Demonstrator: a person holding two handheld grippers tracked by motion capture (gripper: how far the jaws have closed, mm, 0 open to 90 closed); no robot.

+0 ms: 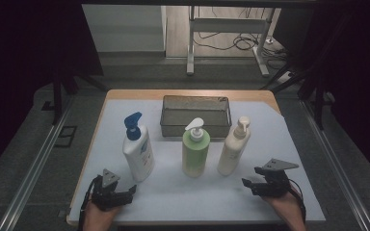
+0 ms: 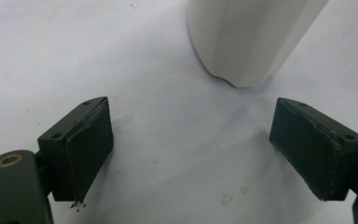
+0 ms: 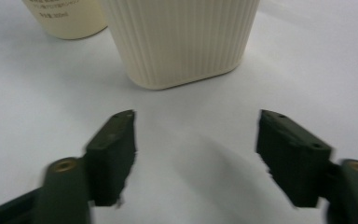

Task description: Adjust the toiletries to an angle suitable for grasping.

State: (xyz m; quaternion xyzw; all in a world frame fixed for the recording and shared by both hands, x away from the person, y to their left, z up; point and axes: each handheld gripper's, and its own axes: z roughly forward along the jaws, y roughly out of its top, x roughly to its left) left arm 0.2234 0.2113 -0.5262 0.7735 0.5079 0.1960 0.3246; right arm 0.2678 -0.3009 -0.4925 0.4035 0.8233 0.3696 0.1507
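White cloth covered the worktop [image 1: 289,144]. One metal basket [image 1: 196,115] stood at the back, three pump bottles before it: white-blue [image 1: 138,153], green [image 1: 193,154], cream [image 1: 233,151]. Two tools, left [image 1: 131,191] and right [image 1: 248,186], rested gaping, nothing between jaws.

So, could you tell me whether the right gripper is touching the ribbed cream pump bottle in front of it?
Apart. In the right gripper view, the right gripper stands open, with bare white table cover between its jaws and the ribbed cream pump bottle.
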